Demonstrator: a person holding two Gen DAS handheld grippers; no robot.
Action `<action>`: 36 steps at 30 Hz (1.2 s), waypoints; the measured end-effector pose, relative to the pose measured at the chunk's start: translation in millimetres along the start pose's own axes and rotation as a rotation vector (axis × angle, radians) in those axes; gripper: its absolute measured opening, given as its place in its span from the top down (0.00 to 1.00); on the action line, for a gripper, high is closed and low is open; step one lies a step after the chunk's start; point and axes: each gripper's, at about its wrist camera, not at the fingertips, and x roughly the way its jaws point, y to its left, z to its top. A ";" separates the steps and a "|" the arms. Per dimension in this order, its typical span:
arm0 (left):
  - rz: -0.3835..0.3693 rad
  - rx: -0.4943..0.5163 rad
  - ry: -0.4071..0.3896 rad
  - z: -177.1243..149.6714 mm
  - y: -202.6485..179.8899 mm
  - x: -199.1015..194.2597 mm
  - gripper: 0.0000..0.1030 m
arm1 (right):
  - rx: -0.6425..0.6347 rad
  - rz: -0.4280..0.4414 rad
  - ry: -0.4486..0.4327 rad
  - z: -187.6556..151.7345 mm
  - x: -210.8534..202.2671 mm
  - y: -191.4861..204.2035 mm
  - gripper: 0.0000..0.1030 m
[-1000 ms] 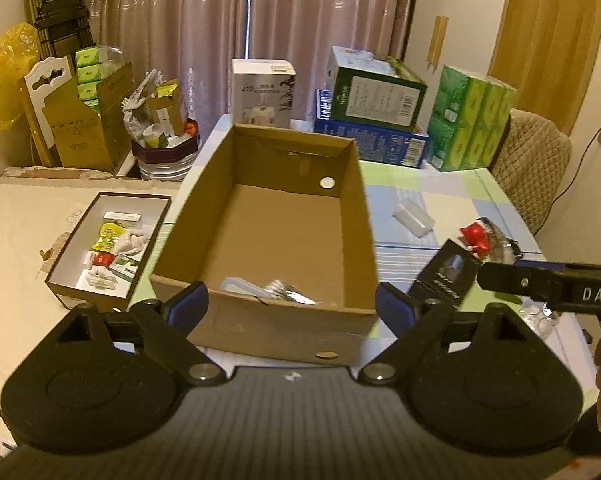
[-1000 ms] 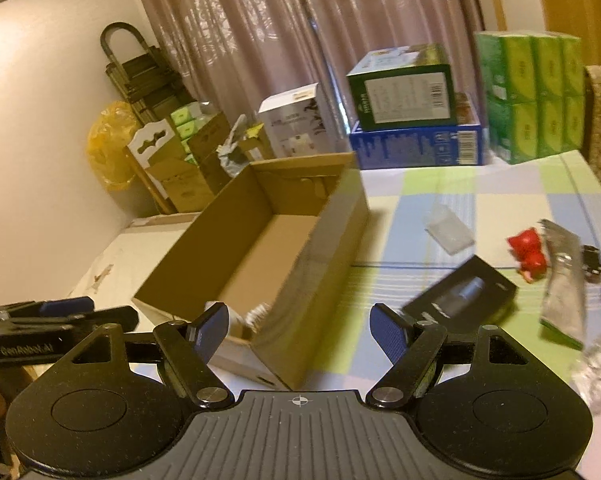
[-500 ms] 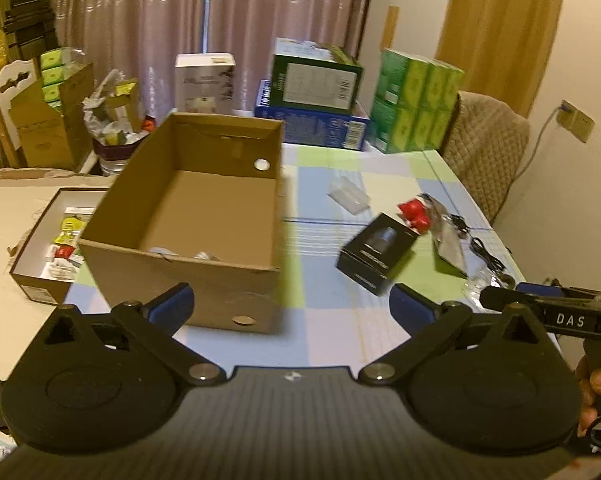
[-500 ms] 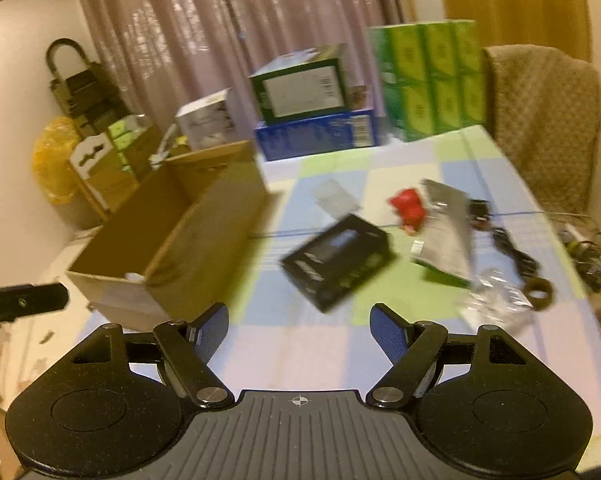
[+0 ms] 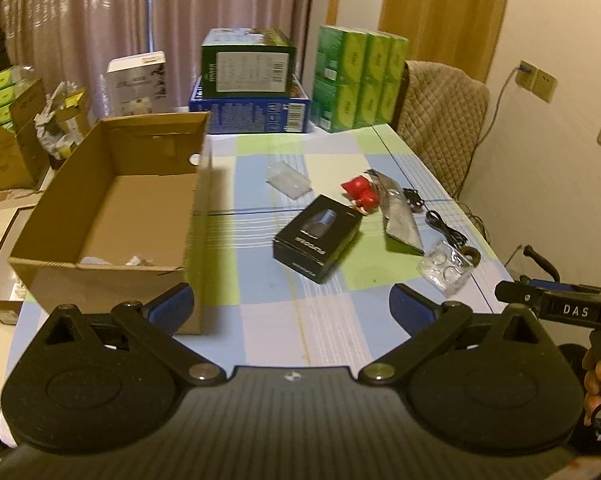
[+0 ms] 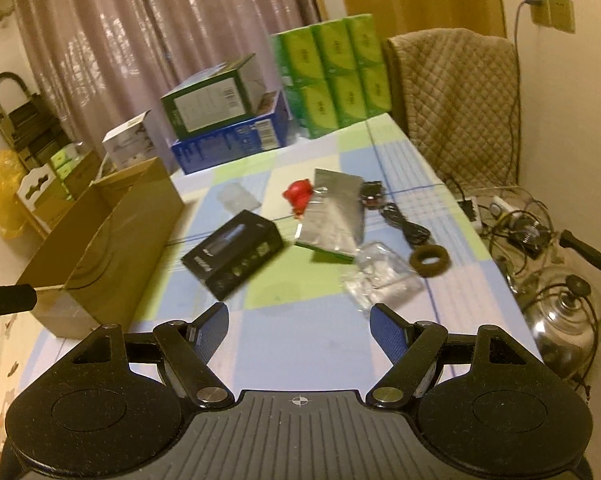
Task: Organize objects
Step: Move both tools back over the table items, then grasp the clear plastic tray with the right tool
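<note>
Cardboard box point(image 5: 112, 204) at ten o'clock, black box point(image 5: 318, 236) at one. Left gripper point(image 5: 290, 306) and right gripper point(image 6: 298, 326) spread wide, empty.

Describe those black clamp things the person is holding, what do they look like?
Both look alike. The left gripper and right gripper each have two black arms on silver pivot screws, round black housings, a ribbed grey centre plate and blue textured pads. Seen from the left camera, the right one's side bears white letters "DAS".
</note>
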 end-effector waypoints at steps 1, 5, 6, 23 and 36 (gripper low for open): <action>0.001 0.009 0.001 0.2 -3.3 2.0 0.01 | 0.006 -0.002 0.000 -0.3 -1.1 -3.9 0.27; -0.005 0.020 0.020 1.1 -12.7 12.3 0.01 | 0.022 -0.008 0.000 -0.5 -2.1 -13.9 0.27; -0.009 0.018 0.026 1.2 -14.1 14.2 0.01 | 0.027 -0.009 0.000 -0.3 -1.7 -16.0 0.27; -0.026 0.040 0.077 -0.2 -28.0 39.6 0.01 | 0.050 -0.009 0.014 1.9 9.7 -36.2 0.27; -0.033 0.071 0.106 5.0 -31.4 69.0 0.01 | -0.011 -0.013 0.038 11.0 33.7 -48.7 0.27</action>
